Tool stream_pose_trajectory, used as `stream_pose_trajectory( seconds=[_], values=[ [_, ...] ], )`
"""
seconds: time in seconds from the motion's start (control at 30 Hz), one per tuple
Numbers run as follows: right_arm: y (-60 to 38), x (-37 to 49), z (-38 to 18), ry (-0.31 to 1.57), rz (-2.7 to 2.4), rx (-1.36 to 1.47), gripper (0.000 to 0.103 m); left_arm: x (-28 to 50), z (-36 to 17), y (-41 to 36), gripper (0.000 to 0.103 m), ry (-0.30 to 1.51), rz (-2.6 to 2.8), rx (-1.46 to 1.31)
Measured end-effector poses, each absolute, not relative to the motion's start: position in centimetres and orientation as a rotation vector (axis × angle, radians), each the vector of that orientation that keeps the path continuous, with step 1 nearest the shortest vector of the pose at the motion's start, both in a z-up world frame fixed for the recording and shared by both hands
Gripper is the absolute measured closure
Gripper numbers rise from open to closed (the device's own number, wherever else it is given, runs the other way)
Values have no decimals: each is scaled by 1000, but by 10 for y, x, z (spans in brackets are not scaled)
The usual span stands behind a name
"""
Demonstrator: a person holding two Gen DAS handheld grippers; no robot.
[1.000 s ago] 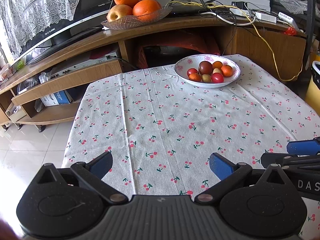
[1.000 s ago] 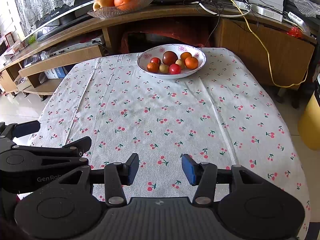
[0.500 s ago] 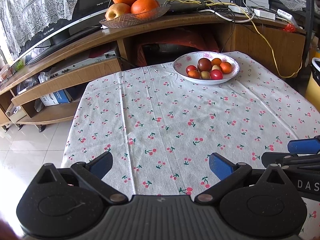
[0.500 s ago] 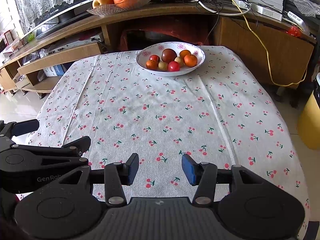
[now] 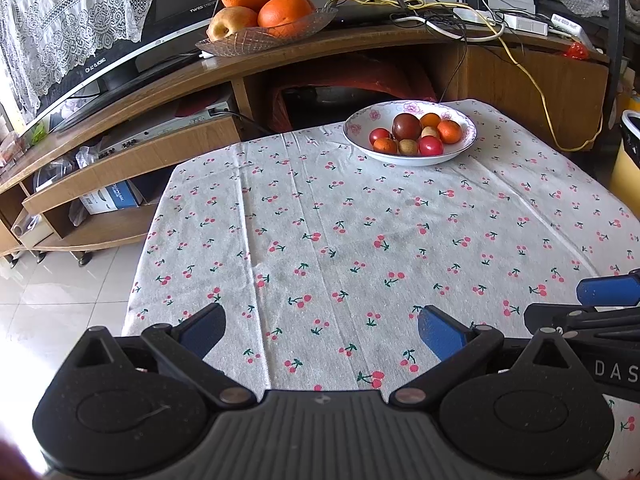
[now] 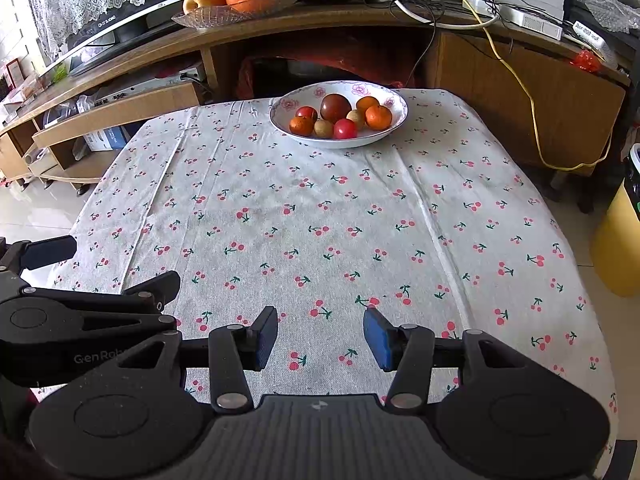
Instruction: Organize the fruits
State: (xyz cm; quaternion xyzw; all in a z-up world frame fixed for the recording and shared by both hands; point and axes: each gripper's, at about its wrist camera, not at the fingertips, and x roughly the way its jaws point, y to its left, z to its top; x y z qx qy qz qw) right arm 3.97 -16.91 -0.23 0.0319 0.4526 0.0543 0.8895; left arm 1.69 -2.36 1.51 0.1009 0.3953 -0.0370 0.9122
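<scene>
A white flowered bowl (image 5: 356, 141) (image 6: 396, 122) stands at the far side of the table and holds several small fruits: red, orange, brownish and one dark round one (image 5: 406, 127) (image 6: 335, 107). My left gripper (image 5: 320, 332) is open and empty over the near table edge. My right gripper (image 6: 320, 338) is open and empty, also over the near edge. Each gripper shows in the other's view: the right one in the left wrist view (image 5: 600, 304), the left one in the right wrist view (image 6: 100, 276).
The table wears a cherry-print cloth (image 5: 360, 232) (image 6: 320, 208). Behind it a wooden TV stand (image 5: 280, 68) carries a glass dish (image 5: 256, 36) (image 6: 224, 12) with oranges and an apple, a TV and cables. A yellow bin (image 6: 618, 240) stands at the right.
Both grippers have drawn back and risen slightly, so the bowl sits a little farther up in both views. Neither gripper has changed its opening.
</scene>
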Motion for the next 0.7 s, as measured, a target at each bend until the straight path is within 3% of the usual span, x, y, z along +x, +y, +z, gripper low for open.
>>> stream_pose_trajectory(
  seconds=[0.4, 0.7],
  values=[
    [-170, 39, -3, 939, 113, 66, 59, 16, 15, -24, 0, 812, -74, 204],
    [-169, 39, -1, 936, 115, 55, 52, 17, 16, -22, 0, 803, -71, 206]
  ],
)
